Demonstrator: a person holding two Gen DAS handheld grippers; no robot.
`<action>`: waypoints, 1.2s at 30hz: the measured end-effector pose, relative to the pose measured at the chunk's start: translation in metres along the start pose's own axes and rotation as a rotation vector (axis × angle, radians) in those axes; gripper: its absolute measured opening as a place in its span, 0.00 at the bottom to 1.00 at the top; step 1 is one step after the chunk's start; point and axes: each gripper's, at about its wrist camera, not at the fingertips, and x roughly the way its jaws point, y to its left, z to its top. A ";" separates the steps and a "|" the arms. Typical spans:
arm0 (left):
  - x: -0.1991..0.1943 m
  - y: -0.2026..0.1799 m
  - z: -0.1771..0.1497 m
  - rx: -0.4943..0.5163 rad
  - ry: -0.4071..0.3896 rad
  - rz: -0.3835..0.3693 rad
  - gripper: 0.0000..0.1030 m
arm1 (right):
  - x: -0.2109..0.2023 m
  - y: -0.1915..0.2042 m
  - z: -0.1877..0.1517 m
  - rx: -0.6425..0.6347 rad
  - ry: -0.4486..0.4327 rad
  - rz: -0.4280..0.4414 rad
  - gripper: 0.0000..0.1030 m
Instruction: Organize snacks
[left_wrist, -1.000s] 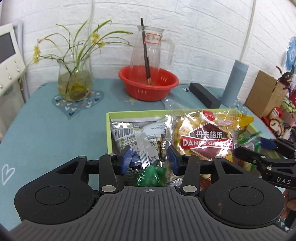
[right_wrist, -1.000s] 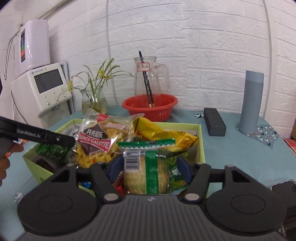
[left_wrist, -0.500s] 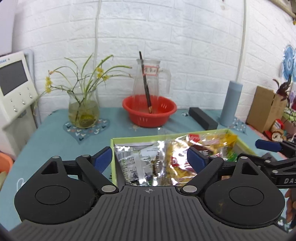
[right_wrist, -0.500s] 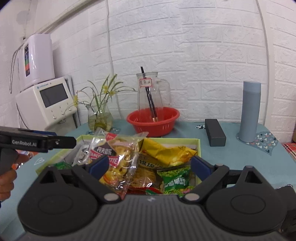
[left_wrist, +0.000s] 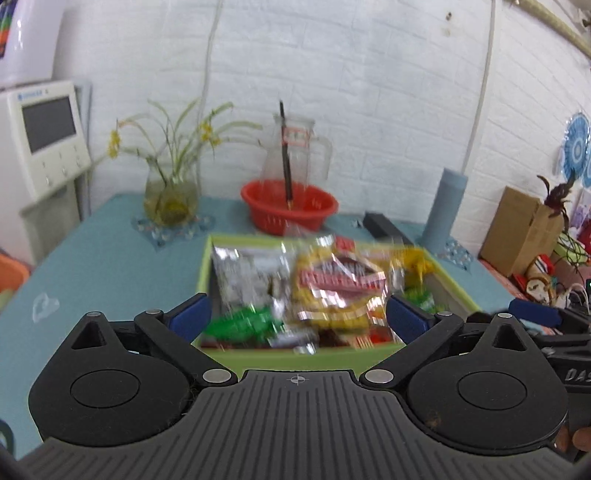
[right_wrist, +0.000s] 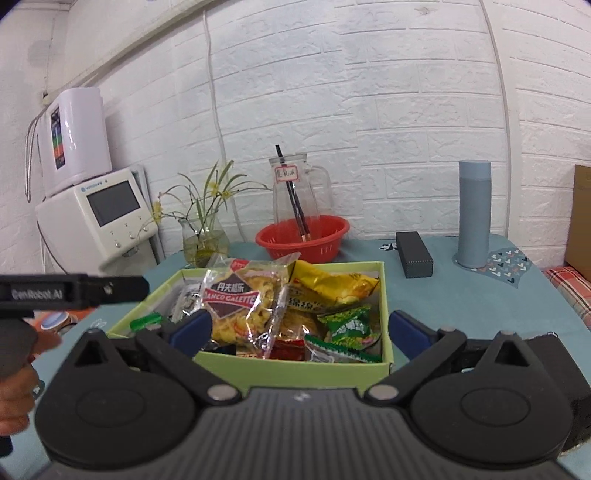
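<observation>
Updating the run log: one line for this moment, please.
left gripper: open, empty | right gripper: open, empty | snack packets: piled in green box | both grippers at box's near side

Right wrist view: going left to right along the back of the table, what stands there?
White appliance with a screen → glass vase of yellow flowers → red basket holding the glass pitcher → black box → grey-blue cylinder.
</observation>
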 end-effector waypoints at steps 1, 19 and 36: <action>0.003 -0.002 -0.008 -0.010 0.017 0.001 0.88 | -0.004 0.000 -0.004 0.004 0.001 -0.001 0.97; 0.018 -0.025 0.000 -0.067 0.059 0.087 0.86 | -0.024 -0.010 -0.036 0.036 -0.002 -0.057 0.97; 0.010 -0.035 0.003 -0.024 0.063 0.089 0.85 | -0.016 -0.005 -0.042 0.020 0.038 -0.063 0.97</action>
